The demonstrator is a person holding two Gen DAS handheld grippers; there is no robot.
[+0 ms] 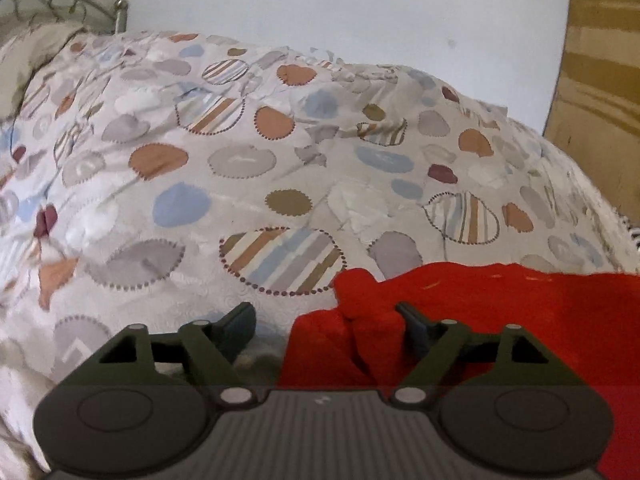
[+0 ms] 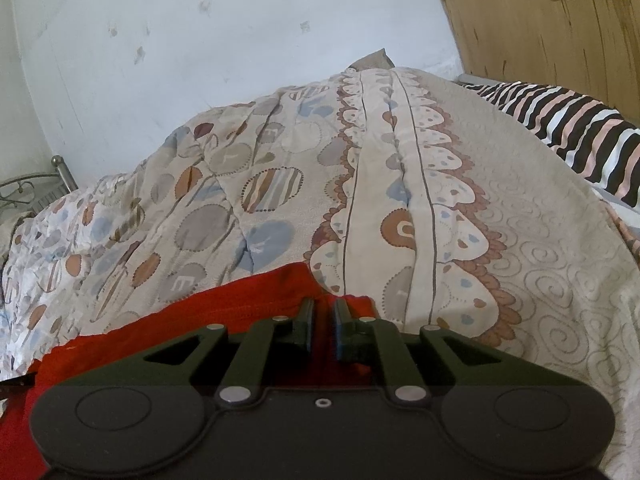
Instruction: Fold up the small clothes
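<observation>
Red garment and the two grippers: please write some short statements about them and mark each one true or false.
1. The left gripper has its jaws wide apart. True.
2. The red garment lies on a bare wooden table. False: it lies on a patterned quilt.
3. The right gripper has its jaws nearly together, with red cloth between them. True.
4. The garment is blue. False: it is red.
5. A bunched corner of the red cloth sits between the left fingers. True.
6. A striped pillow shows in the left wrist view. False: it shows in the right wrist view.

Bedroom, quilted bedspread [image 1: 240, 168], metal bedframe [image 1: 120, 12]
</observation>
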